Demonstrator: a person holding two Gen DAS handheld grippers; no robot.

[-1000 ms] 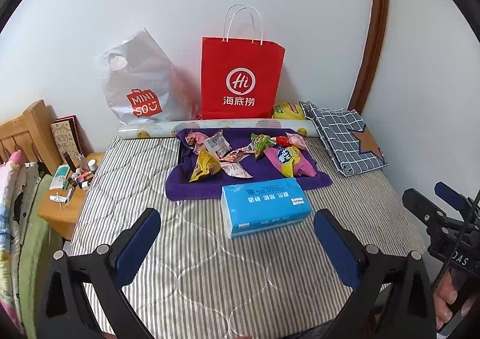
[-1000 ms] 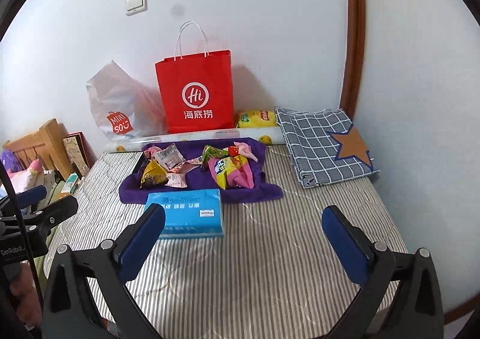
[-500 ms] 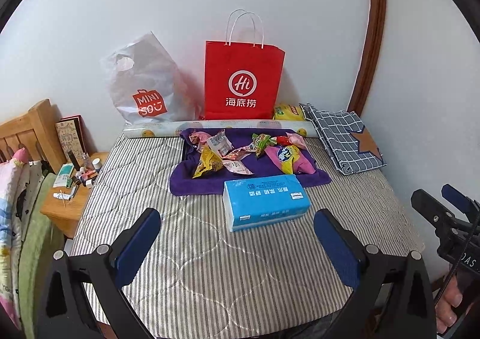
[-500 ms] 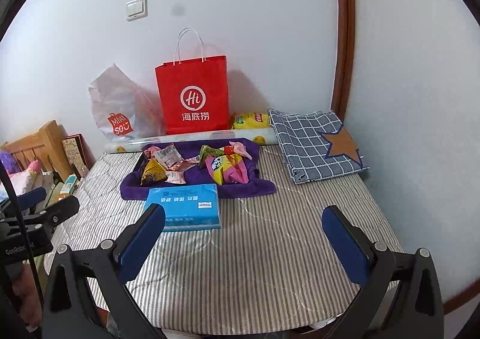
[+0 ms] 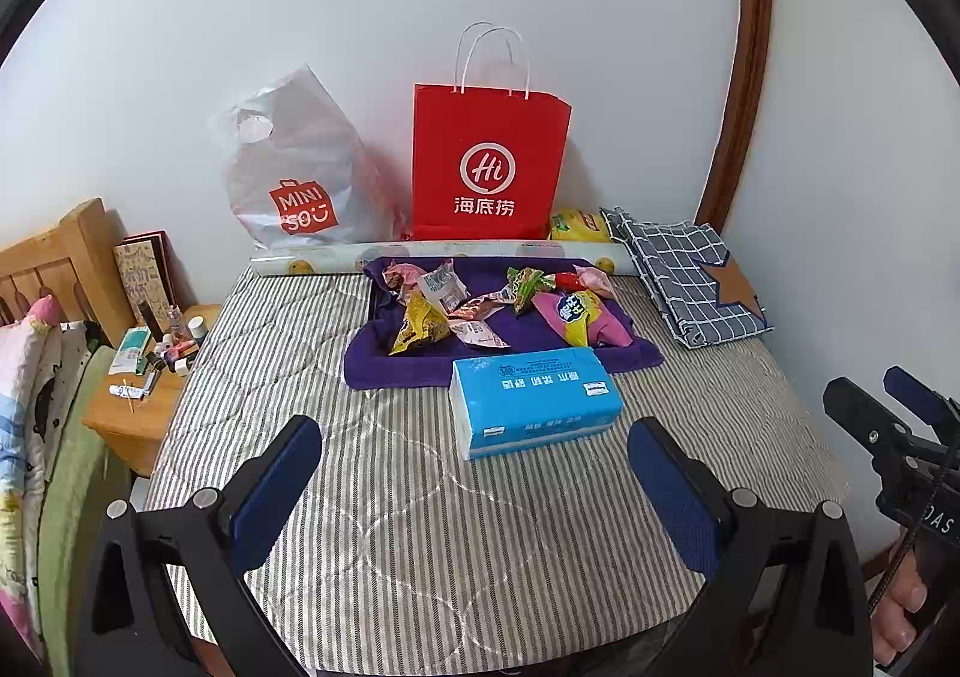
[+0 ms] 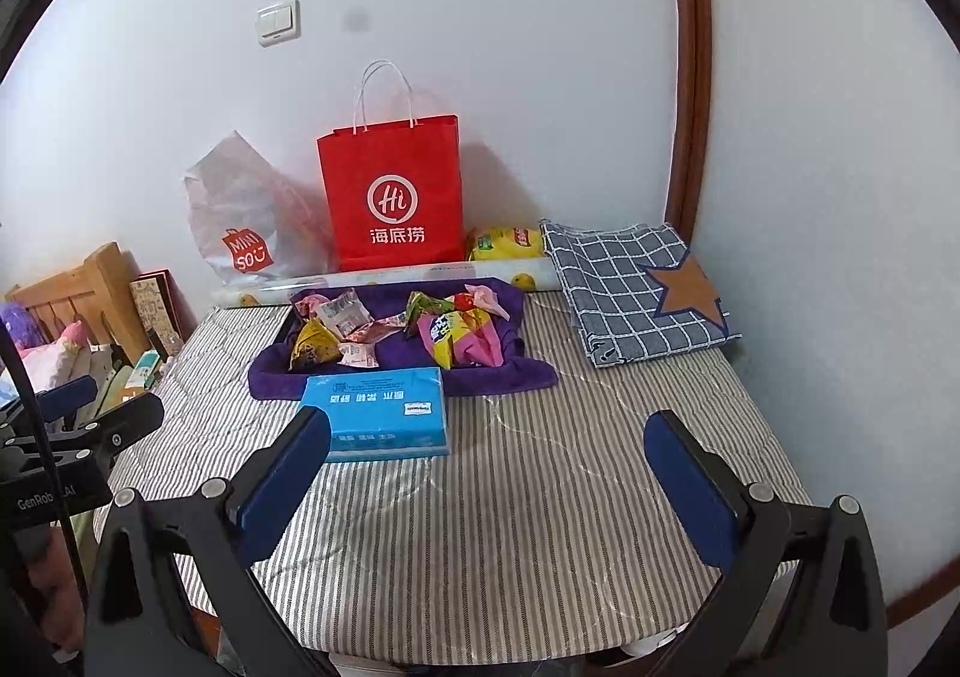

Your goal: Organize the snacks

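Both grippers, left gripper [image 5: 474,473] and right gripper [image 6: 489,464], hang wide apart and empty over the bed [image 5: 420,527], snacks [image 5: 498,305] heaped at twelve o'clock on the purple towel [image 5: 396,371], where crinkly packets could slip a pinch.

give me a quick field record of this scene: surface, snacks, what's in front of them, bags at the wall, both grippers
surface: striped mattress
snacks: loose packets piled on a purple towel
in front: blue tissue pack, overlapping the towel's near edge
bags: red paper bag upright at the wall, grey Miniso bag to its left
far right: folded checked cloth with a star patch
left gripper: open, empty, above the mattress
right gripper: open, empty
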